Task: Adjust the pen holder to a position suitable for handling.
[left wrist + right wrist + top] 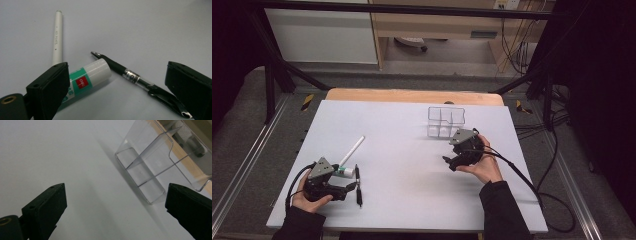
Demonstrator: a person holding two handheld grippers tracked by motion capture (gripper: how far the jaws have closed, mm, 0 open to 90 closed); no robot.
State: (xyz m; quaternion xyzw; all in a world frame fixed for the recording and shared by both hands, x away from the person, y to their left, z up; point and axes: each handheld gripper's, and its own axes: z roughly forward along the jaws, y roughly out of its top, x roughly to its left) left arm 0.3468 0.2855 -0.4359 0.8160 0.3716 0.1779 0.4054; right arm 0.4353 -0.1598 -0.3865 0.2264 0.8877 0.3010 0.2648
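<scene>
A white pen (pixel 353 149) (pixel 57 37), a green-and-white glue stick (pixel 345 171) (pixel 86 80) and a black pen (pixel 358 185) (pixel 130 76) lie together at the front left of the white table (pixel 402 150). My left gripper (pixel 353 186) (pixel 117 95) is open just in front of them, its jaws wide on either side of the glue stick and the black pen. A clear plastic organizer (pixel 445 122) (pixel 155 167) with compartments stands at the back right. My right gripper (pixel 449 164) (pixel 116 212) is open beside it, holding nothing.
A wooden board (pixel 412 96) edges the far side of the table. Cables (pixel 532 185) trail off the right side. Dark frame bars (pixel 277 70) and a cabinet (pixel 322 35) stand beyond.
</scene>
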